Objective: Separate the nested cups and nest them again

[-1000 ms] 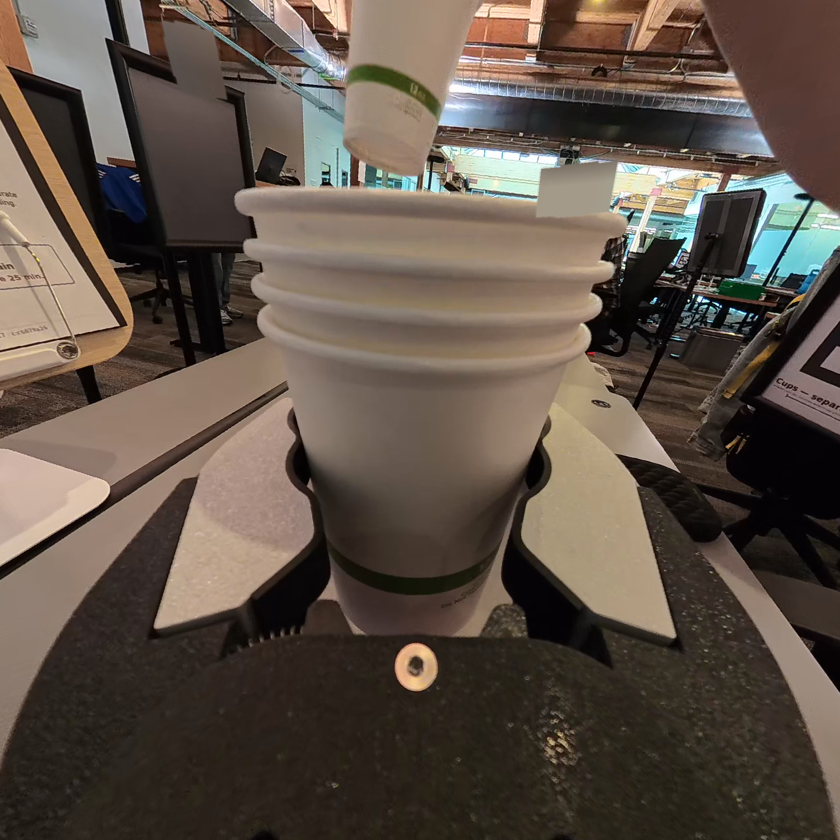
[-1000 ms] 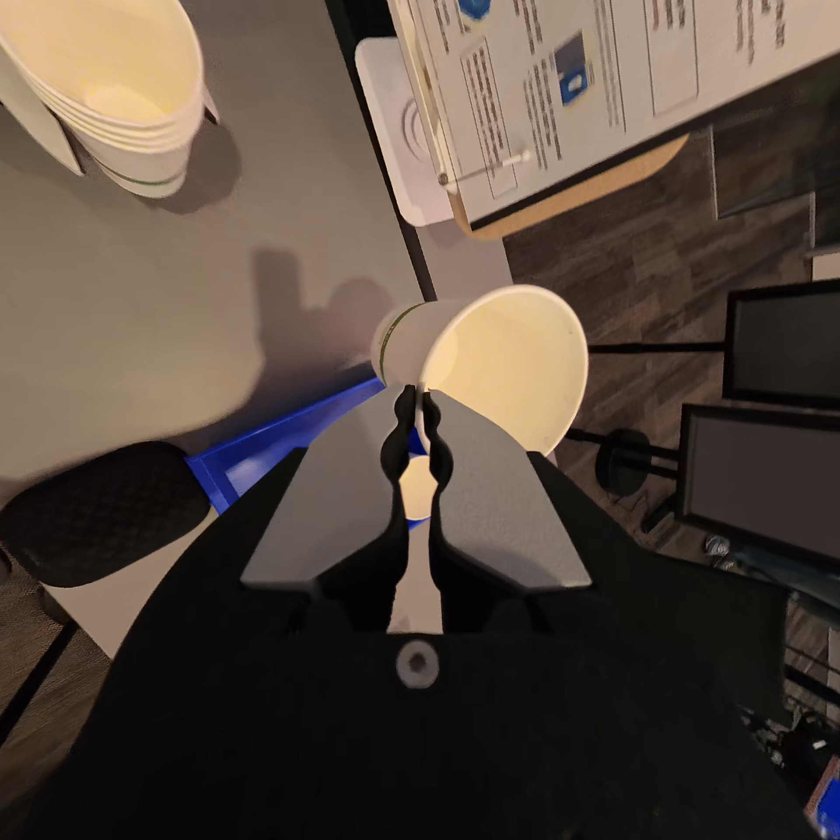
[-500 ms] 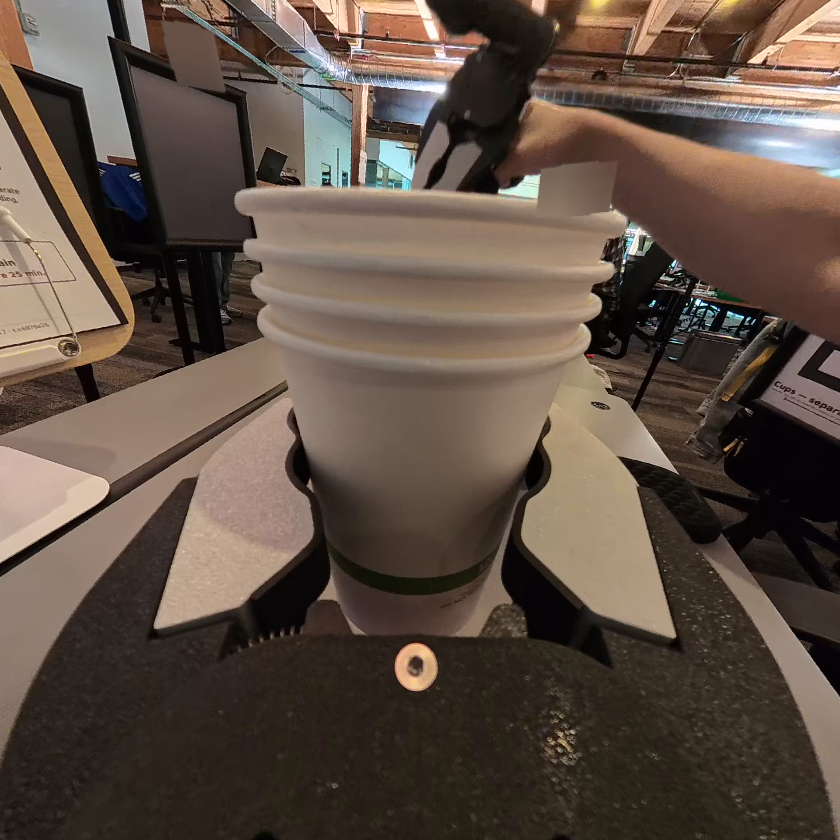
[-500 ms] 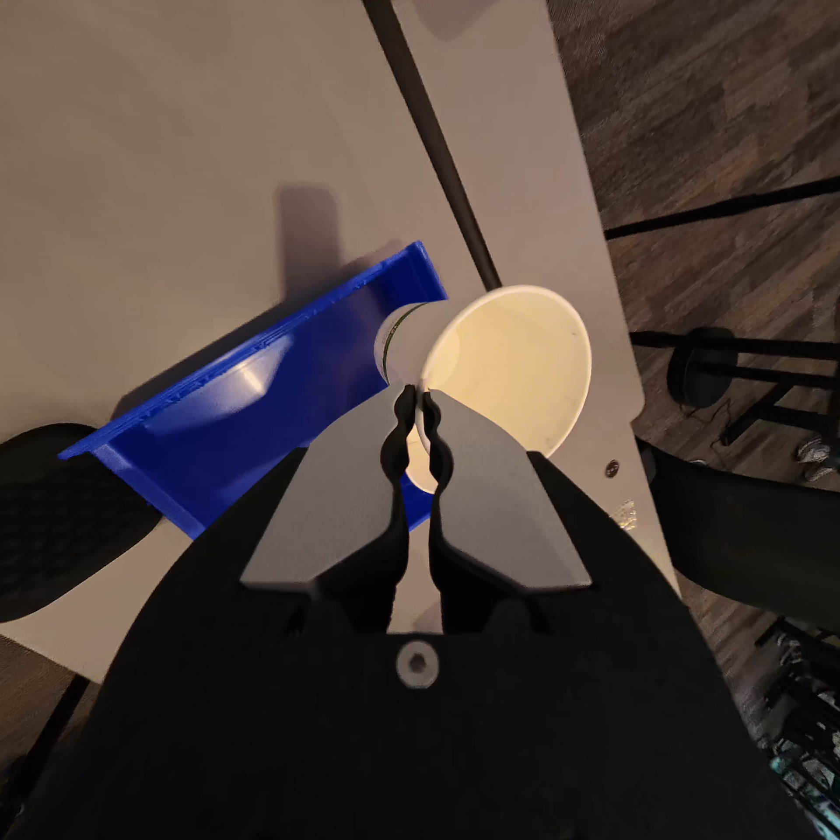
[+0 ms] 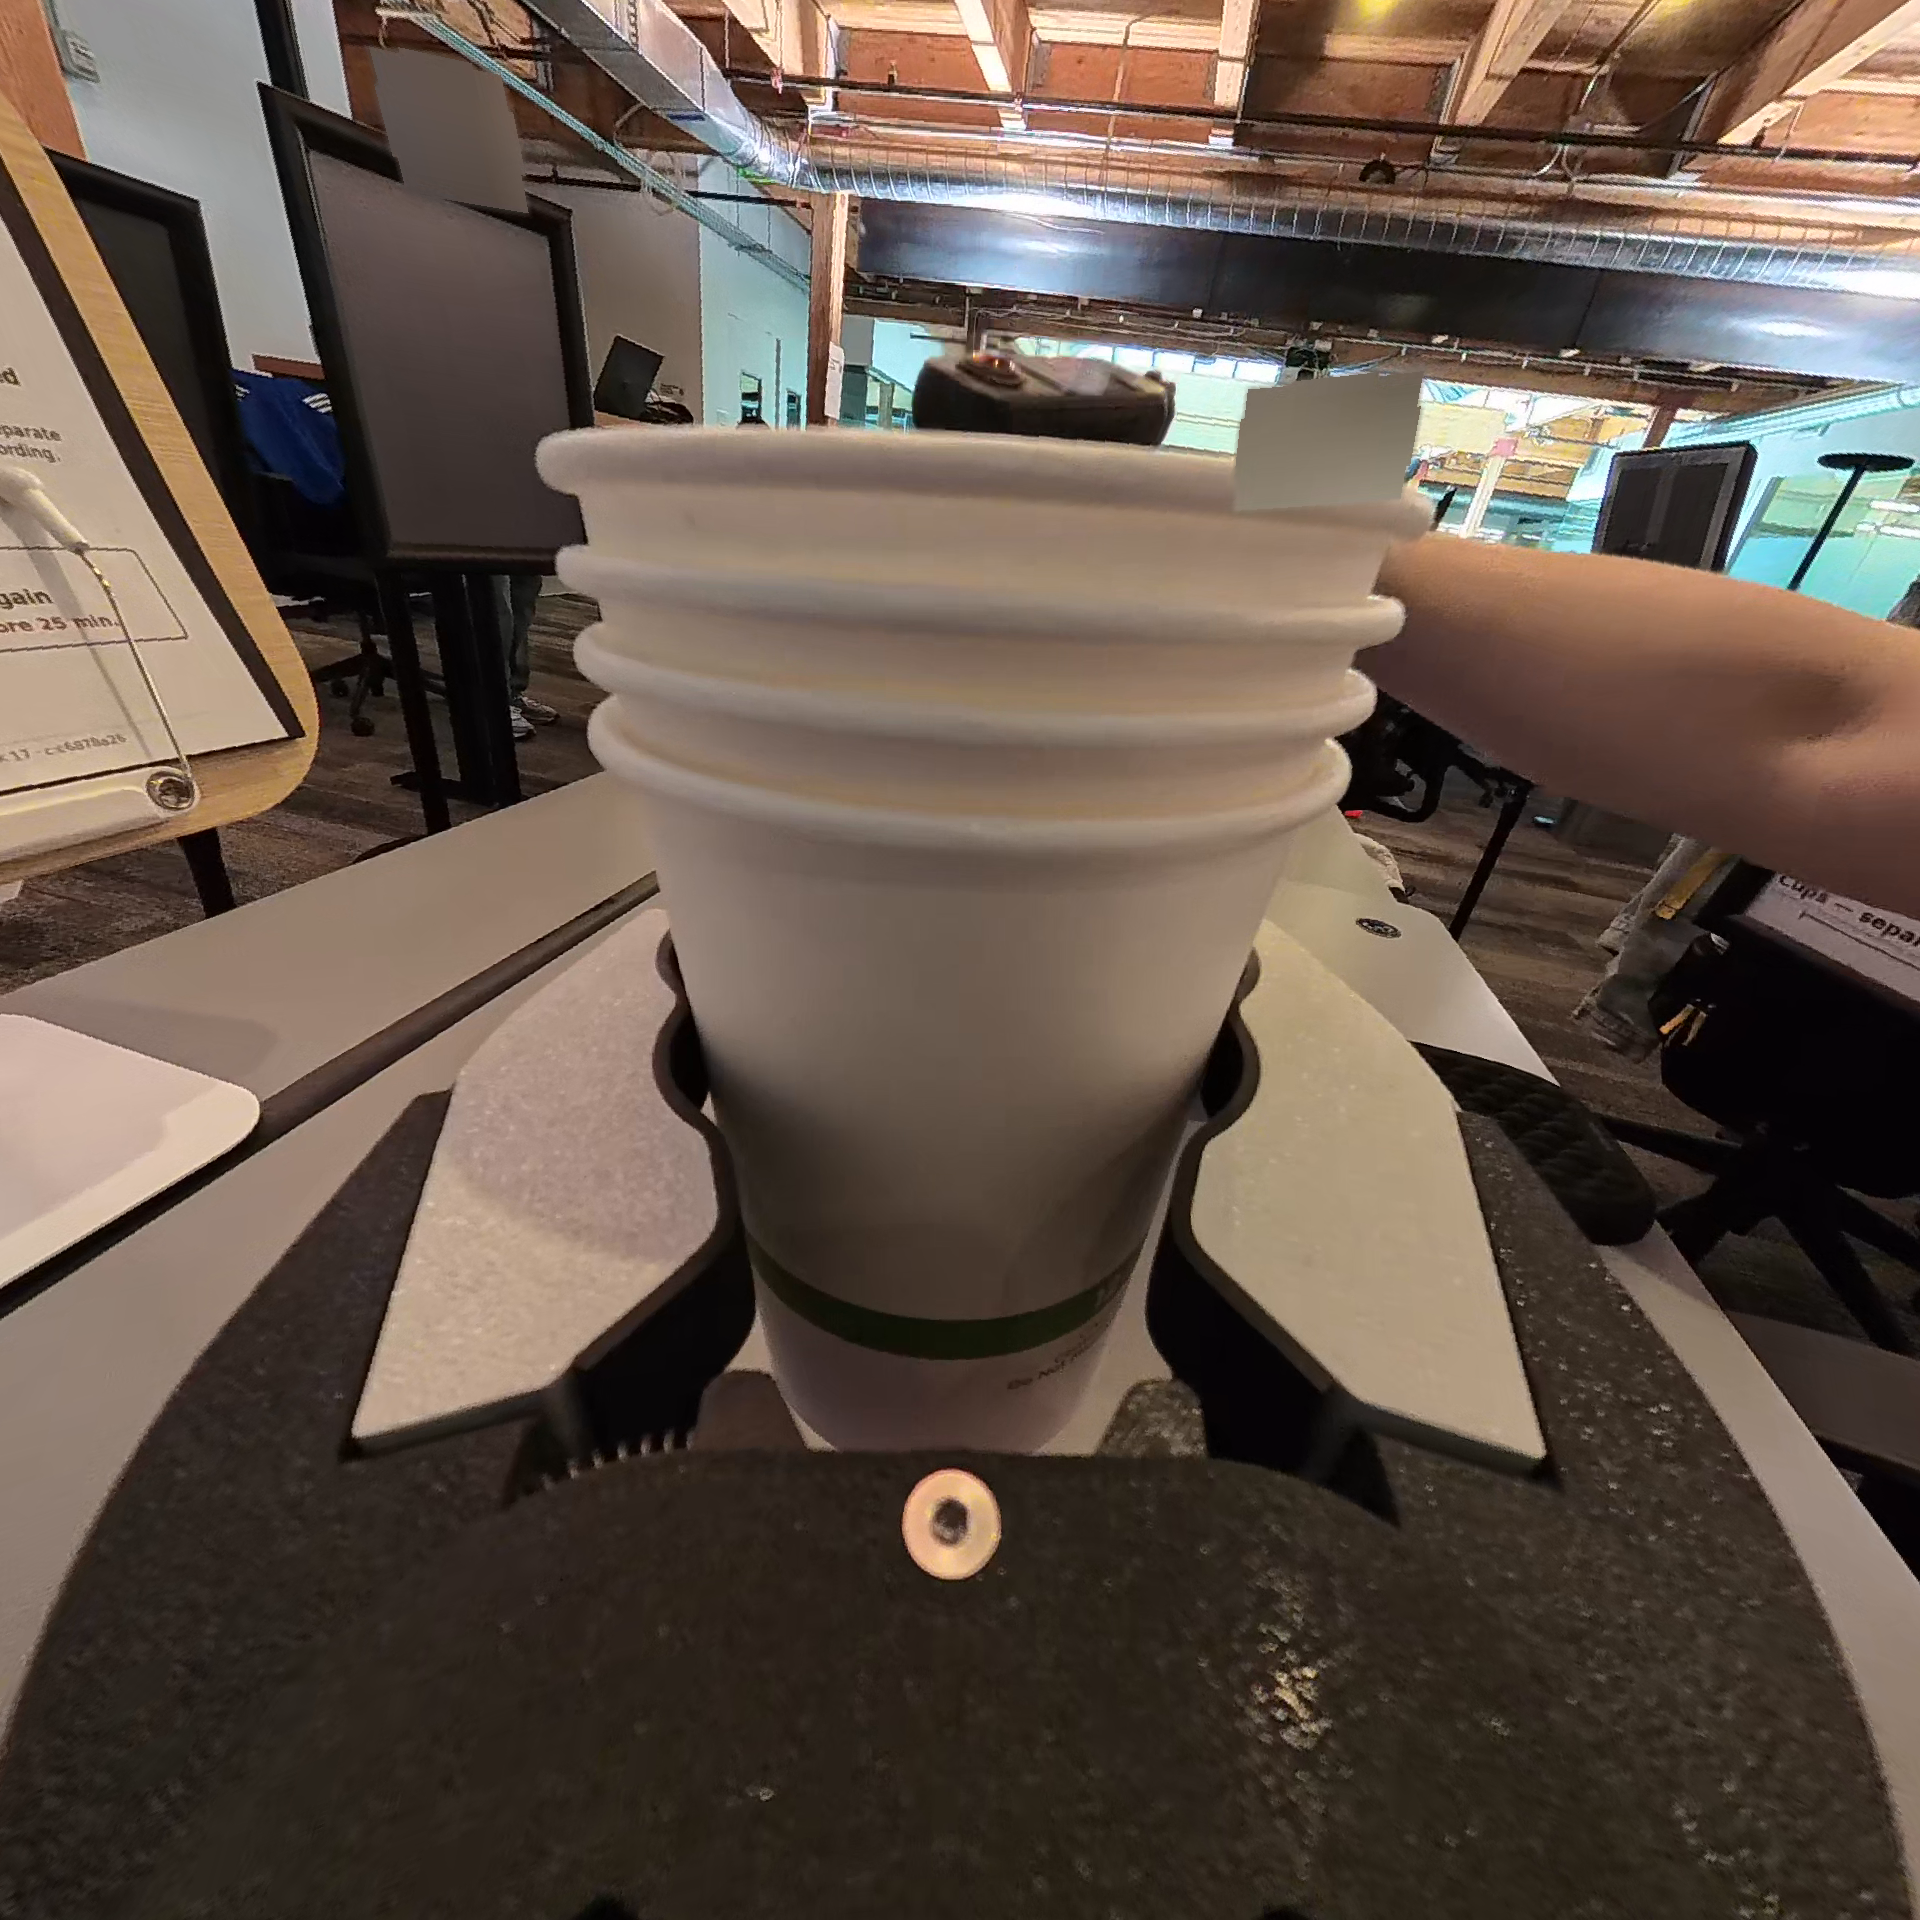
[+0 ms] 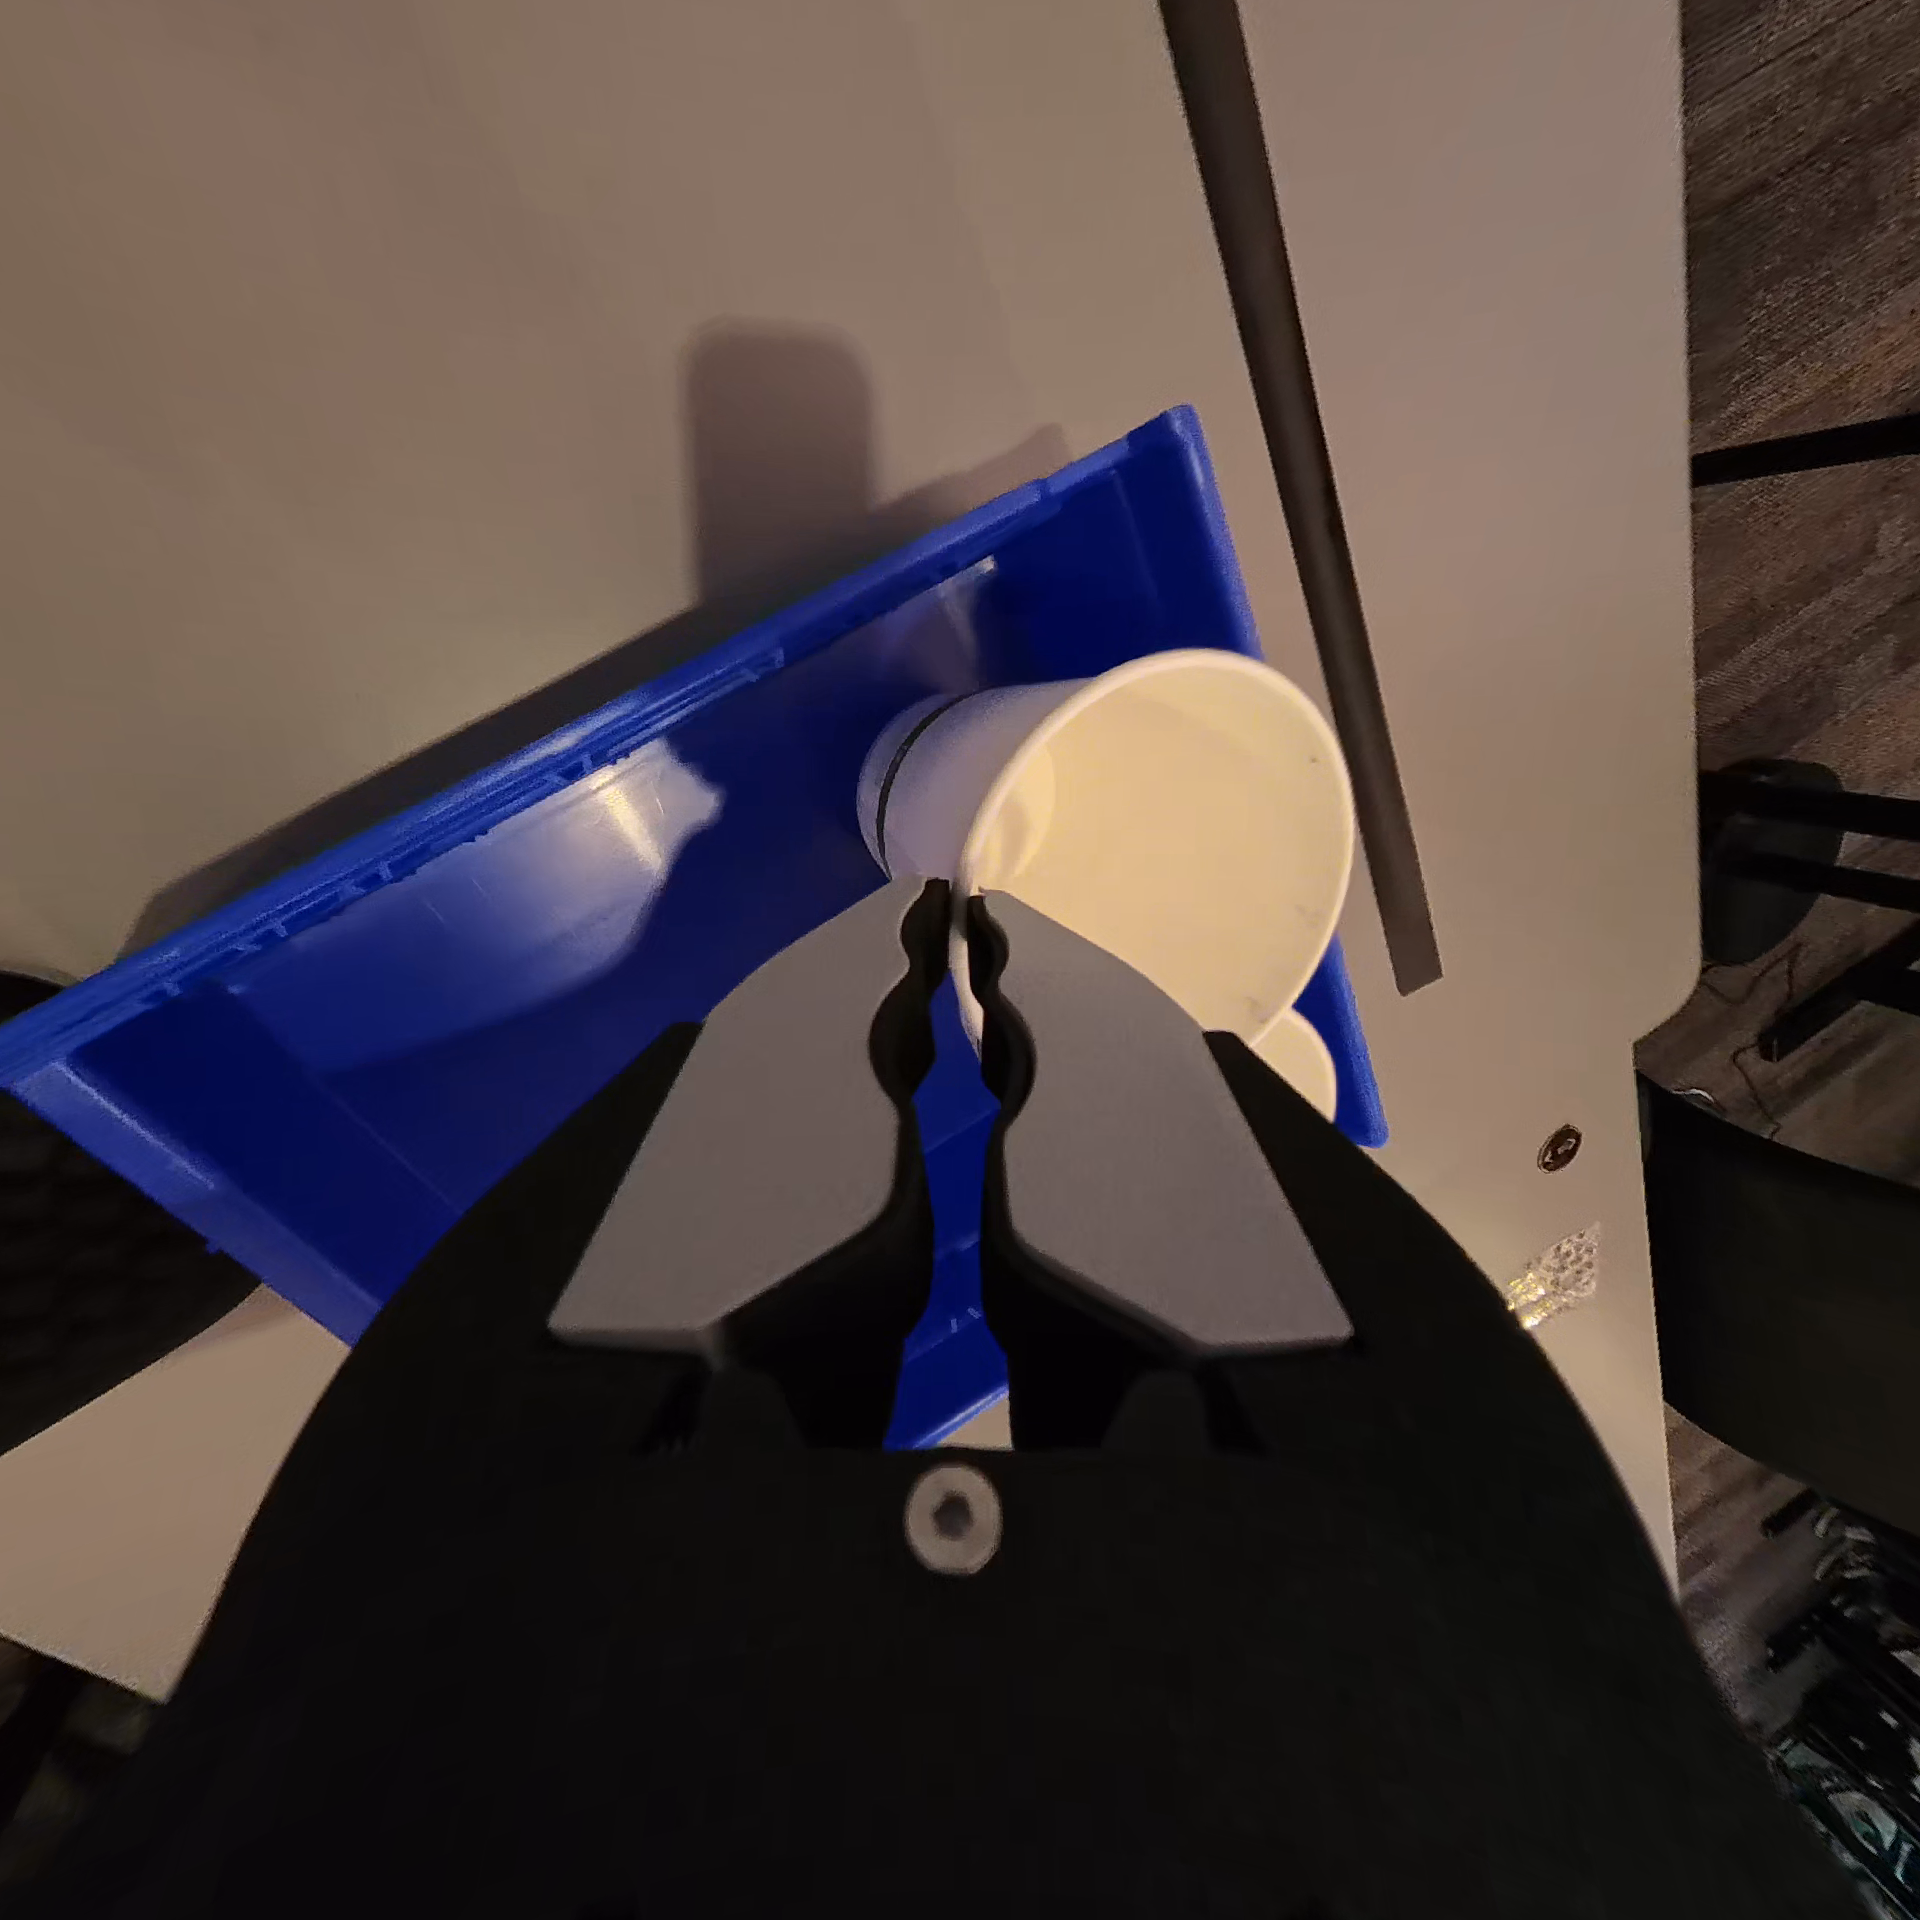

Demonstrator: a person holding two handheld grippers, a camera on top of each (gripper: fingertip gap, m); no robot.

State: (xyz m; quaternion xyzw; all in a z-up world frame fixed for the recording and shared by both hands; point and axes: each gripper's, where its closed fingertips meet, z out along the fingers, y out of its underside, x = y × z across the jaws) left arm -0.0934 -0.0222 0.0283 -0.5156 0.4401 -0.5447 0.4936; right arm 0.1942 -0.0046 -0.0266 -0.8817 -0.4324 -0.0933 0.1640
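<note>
The nested cups (image 5: 961, 810) sit upright between your left gripper (image 5: 956, 1122) jaws, clasped low on the wall. Your right gripper (image 6: 954, 904) pinches a single cup (image 6: 1174, 831) by its rim, above the blue bin (image 6: 499, 935).

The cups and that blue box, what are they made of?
Cups: probably paper, matte white with rolled rims and a green band. Held cup bends at the pinched rim, so it is thin. Blue box: likely hard plastic, glossy with sheen and moulded ribs.
</note>
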